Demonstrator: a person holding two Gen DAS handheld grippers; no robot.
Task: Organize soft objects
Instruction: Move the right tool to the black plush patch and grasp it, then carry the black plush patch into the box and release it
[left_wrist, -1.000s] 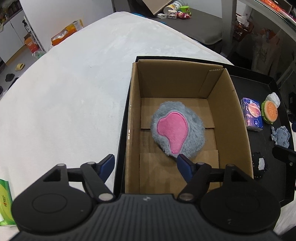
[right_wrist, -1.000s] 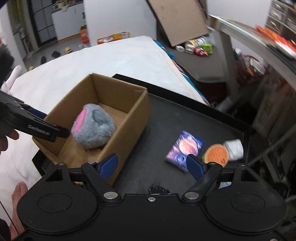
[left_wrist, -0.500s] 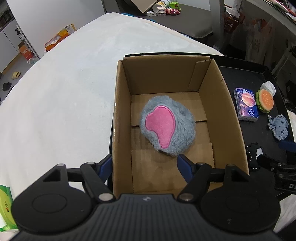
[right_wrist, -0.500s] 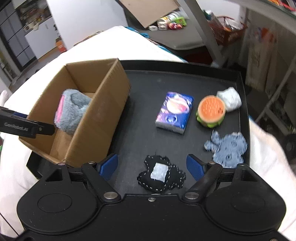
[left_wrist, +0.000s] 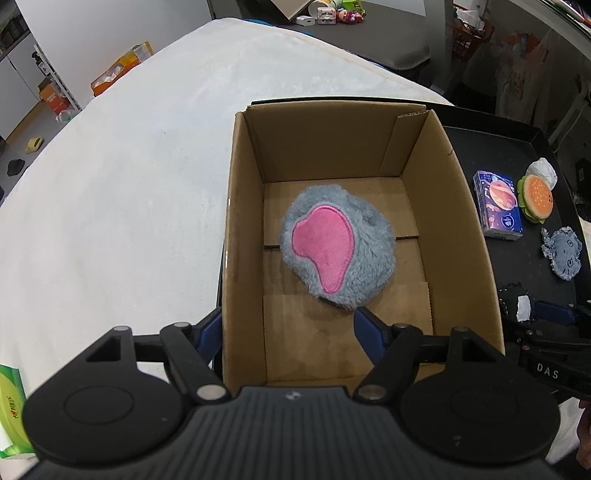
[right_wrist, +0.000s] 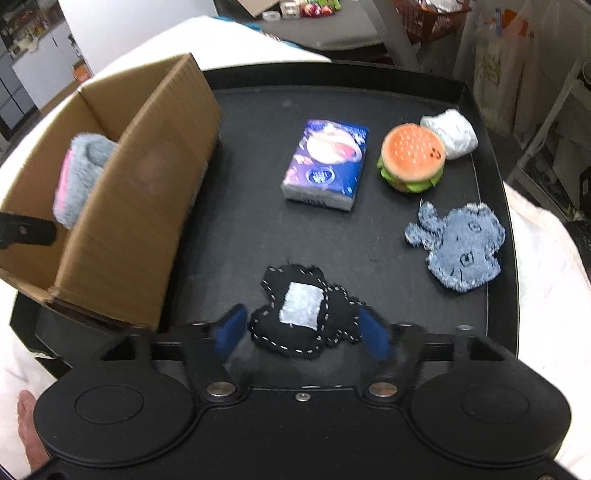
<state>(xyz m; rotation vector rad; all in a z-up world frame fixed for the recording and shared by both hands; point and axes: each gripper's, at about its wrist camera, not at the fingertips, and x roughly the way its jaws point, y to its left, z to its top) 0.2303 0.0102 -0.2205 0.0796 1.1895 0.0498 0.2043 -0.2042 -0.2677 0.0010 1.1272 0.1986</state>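
A black stitched plush (right_wrist: 301, 321) with a white patch lies on the black tray (right_wrist: 332, 85). My right gripper (right_wrist: 303, 334) is low over it. Its jaws are closing, with the plush between the blue pads (right_wrist: 231, 330), which are just at its edges. A grey plush with a pink patch (left_wrist: 336, 251) lies inside the cardboard box (left_wrist: 243, 221). My left gripper (left_wrist: 290, 334) is open and straddles the box's near left wall, one finger inside and one outside. Nothing is gripped in it.
On the tray's right part sit a tissue pack (right_wrist: 327, 164), a burger plush (right_wrist: 412, 162), a white crumpled wad (right_wrist: 450, 133) and a denim plush (right_wrist: 461, 254). A white cloth-covered surface (left_wrist: 129, 184) spreads left of the box. A green carton (left_wrist: 11, 402) lies at the near left.
My right gripper has swung from the box over the tray and sunk to the black plush, its jaws narrowing around it. The left gripper has barely shifted and stays open.
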